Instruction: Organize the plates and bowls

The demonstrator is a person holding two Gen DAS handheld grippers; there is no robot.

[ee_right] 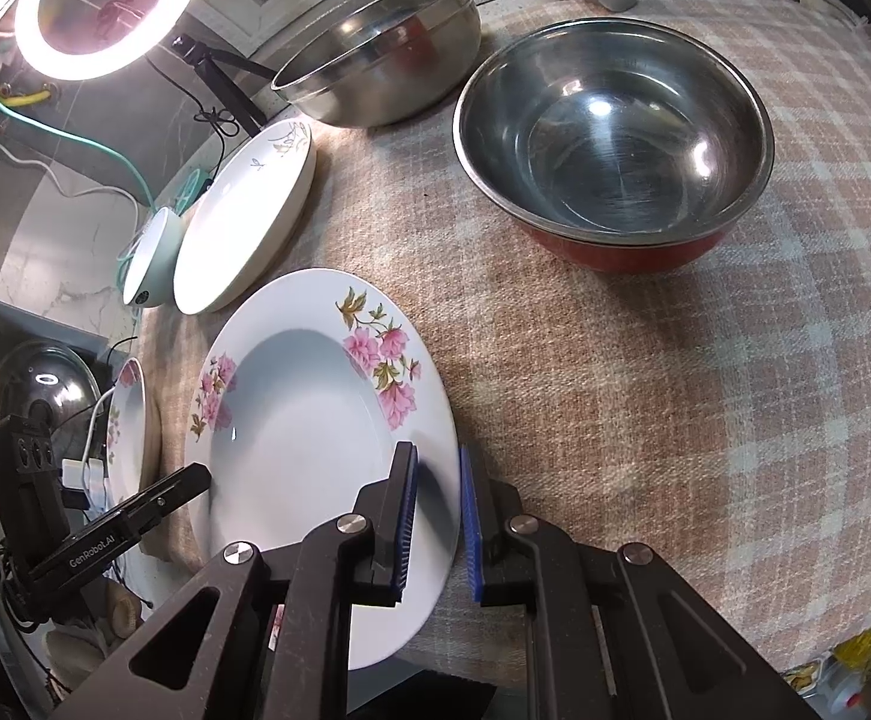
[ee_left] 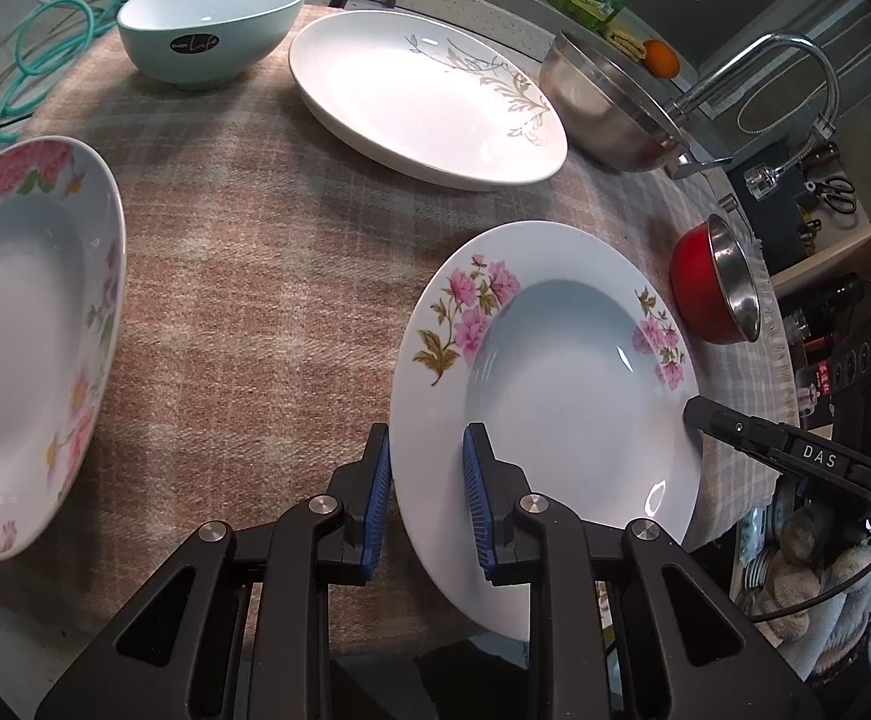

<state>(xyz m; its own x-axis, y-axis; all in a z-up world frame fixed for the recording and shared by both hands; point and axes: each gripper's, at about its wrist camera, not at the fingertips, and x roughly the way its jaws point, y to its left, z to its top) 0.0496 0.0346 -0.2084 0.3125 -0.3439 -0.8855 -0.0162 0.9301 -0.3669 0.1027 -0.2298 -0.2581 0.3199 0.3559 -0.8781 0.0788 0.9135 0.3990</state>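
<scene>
A white deep plate with pink flowers (ee_left: 555, 372) (ee_right: 291, 420) lies near the front edge of the checked cloth (ee_left: 255, 276). My left gripper (ee_left: 426, 474) is shut on its left rim, one blue pad under the rim and one on top. On the opposite rim my right gripper (ee_right: 438, 516) is shut the same way. Each view also shows the other gripper's black finger touching the far rim. A second flowered plate (ee_left: 21, 330) (ee_right: 126, 420) sits to the left, apart from both grippers.
At the back stand a mint bowl (ee_left: 207, 18), a white plate with a grey leaf pattern (ee_left: 423, 96) and a steel bowl (ee_left: 609, 108). A red bowl with a steel inside (ee_right: 615, 138) sits to the right. A tap (ee_left: 795, 60) and a ring light (ee_right: 105, 6) stand behind.
</scene>
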